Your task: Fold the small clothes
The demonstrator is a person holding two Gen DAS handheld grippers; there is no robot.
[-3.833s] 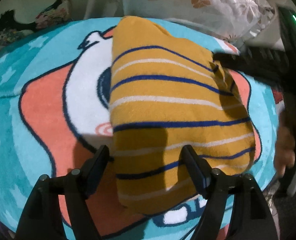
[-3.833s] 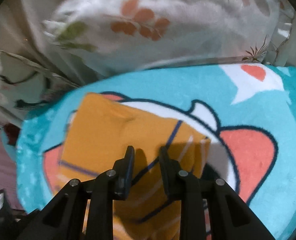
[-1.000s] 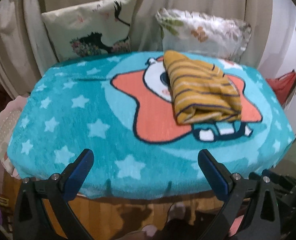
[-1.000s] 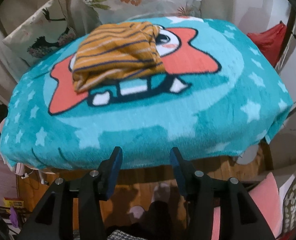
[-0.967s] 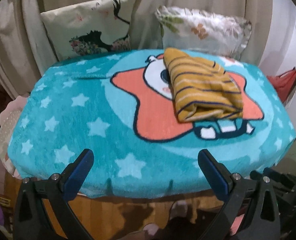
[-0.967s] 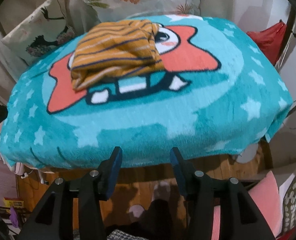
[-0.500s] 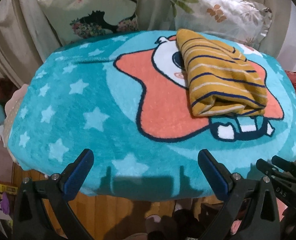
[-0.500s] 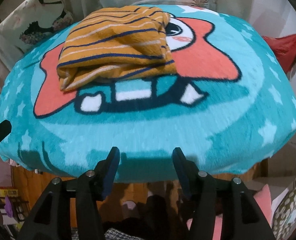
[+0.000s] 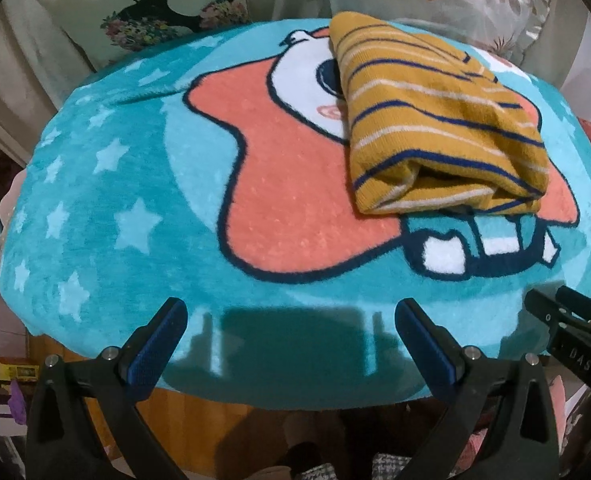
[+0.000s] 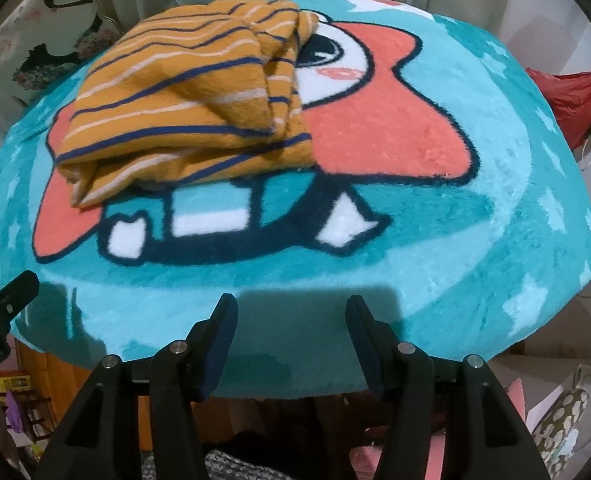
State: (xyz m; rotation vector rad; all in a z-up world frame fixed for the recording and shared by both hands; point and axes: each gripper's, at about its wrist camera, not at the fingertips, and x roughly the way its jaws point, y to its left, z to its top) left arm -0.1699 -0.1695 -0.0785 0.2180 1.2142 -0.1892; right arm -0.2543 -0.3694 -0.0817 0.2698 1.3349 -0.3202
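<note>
A teal star-print blanket [image 9: 107, 200] with a cartoon figure covers the table. On the figure lies the folded mustard striped garment [image 9: 435, 120], its long axis running away from the cameras, layered open edge toward the near side. The left gripper [image 9: 291, 324] hovers at the near edge, jaws spread wide, empty. The right gripper [image 10: 291, 320] hovers alongside, jaws parted, holding nothing.

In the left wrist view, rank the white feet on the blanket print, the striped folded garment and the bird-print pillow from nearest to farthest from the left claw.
1. White feet on the print, ahead right of the left claw.
2. Striped folded garment, farther back, right.
3. Bird-print pillow, behind the blanket, back left.
</note>
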